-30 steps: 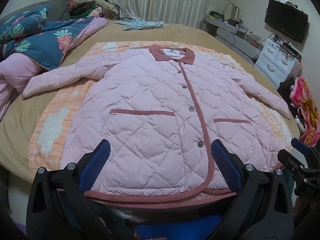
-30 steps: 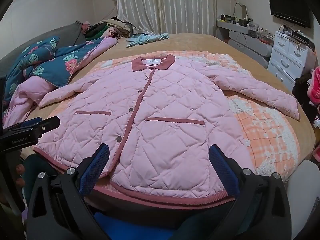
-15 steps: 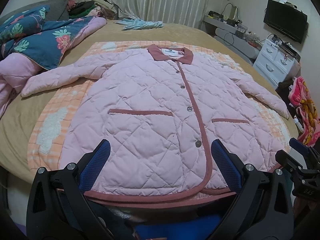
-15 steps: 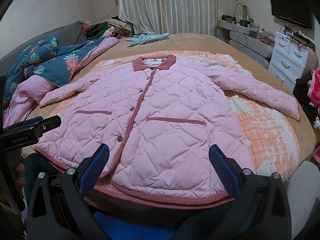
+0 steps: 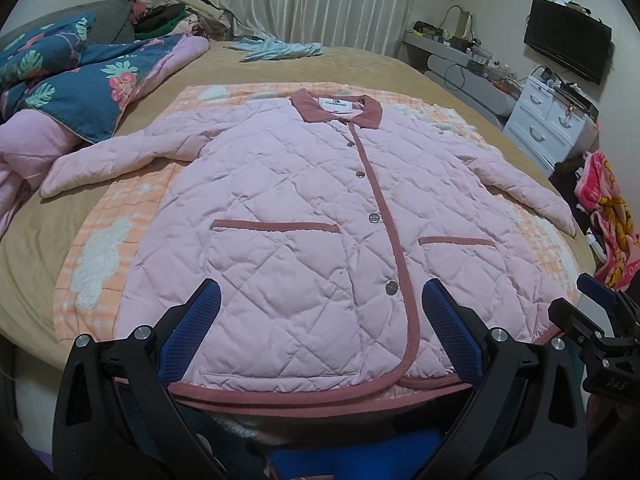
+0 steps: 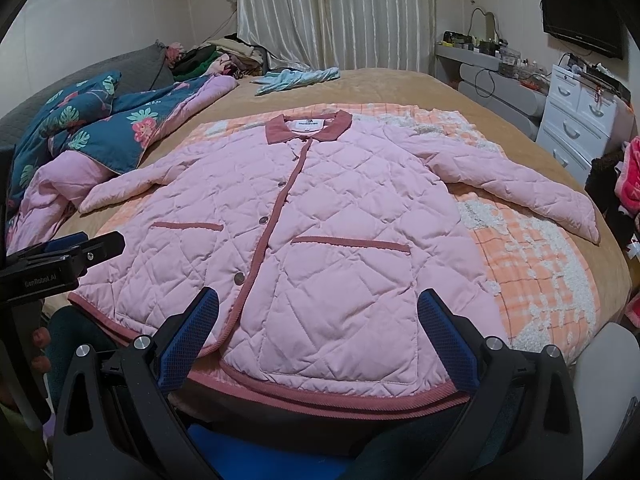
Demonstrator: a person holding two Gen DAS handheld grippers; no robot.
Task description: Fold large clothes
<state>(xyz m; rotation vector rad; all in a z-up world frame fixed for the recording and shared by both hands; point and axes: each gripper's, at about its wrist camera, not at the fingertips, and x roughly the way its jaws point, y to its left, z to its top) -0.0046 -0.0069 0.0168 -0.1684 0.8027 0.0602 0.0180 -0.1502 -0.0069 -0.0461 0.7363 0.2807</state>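
Tan bed [image 5: 360,68] under orange-check blanket [image 5: 104,248]. On blanket: pink quilted jacket [image 5: 288,216] flat, front up, buttoned, collar far side, both sleeves spread out, hem at near bed edge. Floral duvet [image 5: 80,88] bunched far left, clear of jacket. Left claw [image 5: 320,332] wide apart above hem, gripping nothing. Right claw [image 6: 318,330] likewise apart, empty, over hem.
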